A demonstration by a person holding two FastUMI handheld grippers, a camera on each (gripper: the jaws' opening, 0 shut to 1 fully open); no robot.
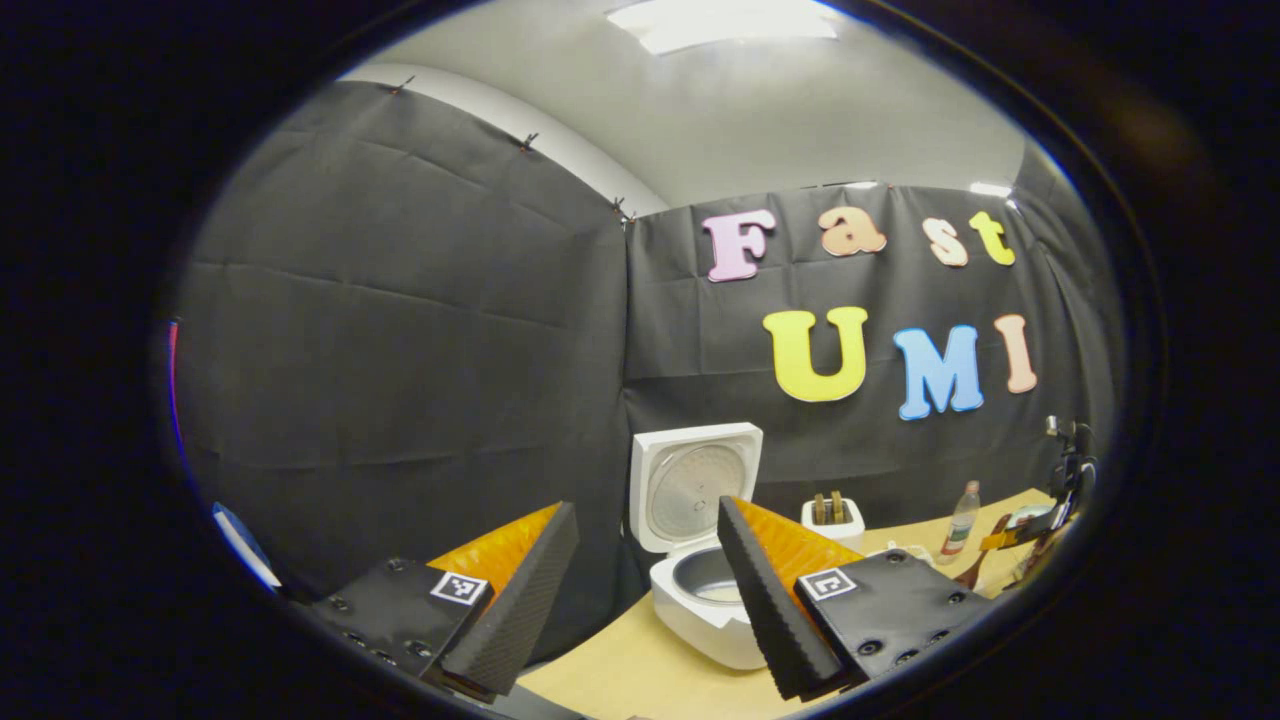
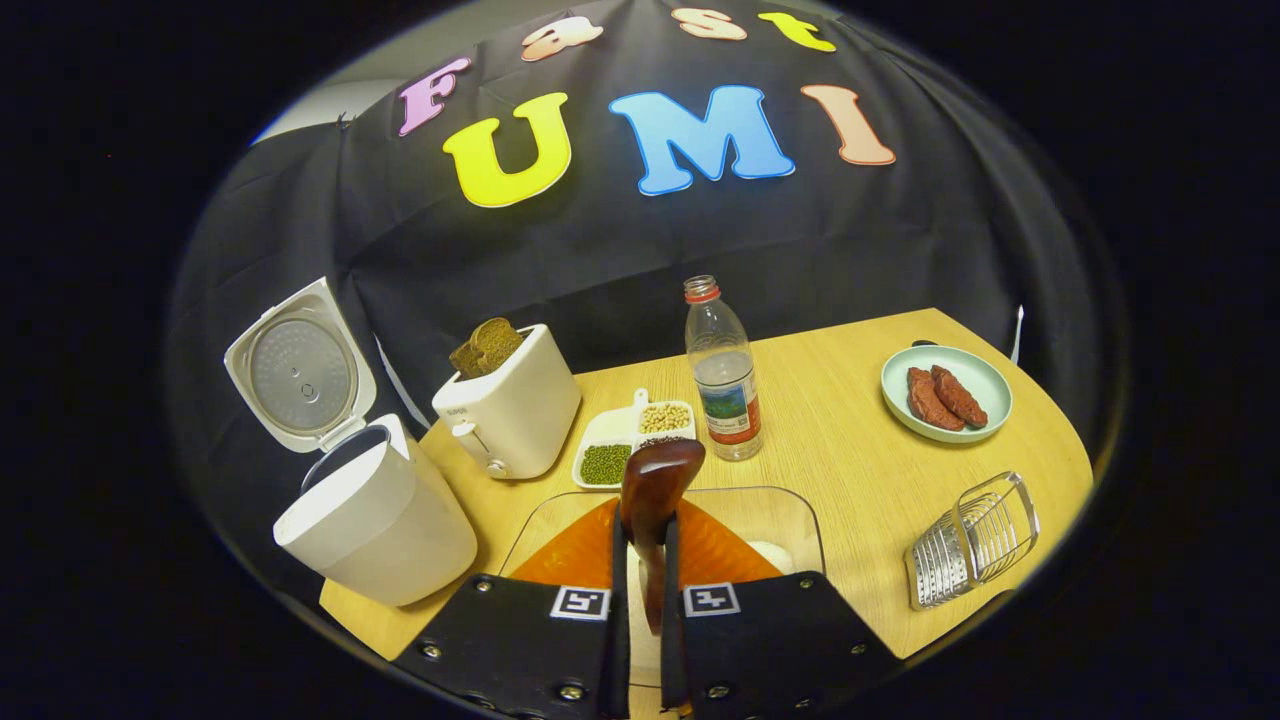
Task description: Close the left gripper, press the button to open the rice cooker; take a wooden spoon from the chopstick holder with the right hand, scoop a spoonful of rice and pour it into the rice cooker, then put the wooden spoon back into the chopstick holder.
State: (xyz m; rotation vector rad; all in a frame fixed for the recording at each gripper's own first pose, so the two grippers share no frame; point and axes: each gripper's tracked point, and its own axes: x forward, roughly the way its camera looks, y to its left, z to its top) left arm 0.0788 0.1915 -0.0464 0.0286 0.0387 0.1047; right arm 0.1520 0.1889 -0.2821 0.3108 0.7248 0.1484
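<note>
Black screw-studded gripper (image 2: 645, 600) plates with square coded markers

White rice cooker (image 2: 375, 520) with grey inner pot (image 1: 706, 578); white toaster (image 2: 510, 415) holding brown bread (image 2: 487, 346). Dark reddish-brown wooden spoon (image 2: 655, 490); pale green plate (image 2: 985, 385) with red-brown pieces (image 2: 935, 397). Light wood-grain table (image 2: 850, 470); white dish (image 2: 612, 430) of green and beige beans

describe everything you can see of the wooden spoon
The wooden spoon is dark reddish-brown and glossy. Its handle is clamped between the fingers of the right gripper, and the bowl points away from the camera, standing above a clear glass container on the table. No rice can be made out on the spoon from this angle.
</note>
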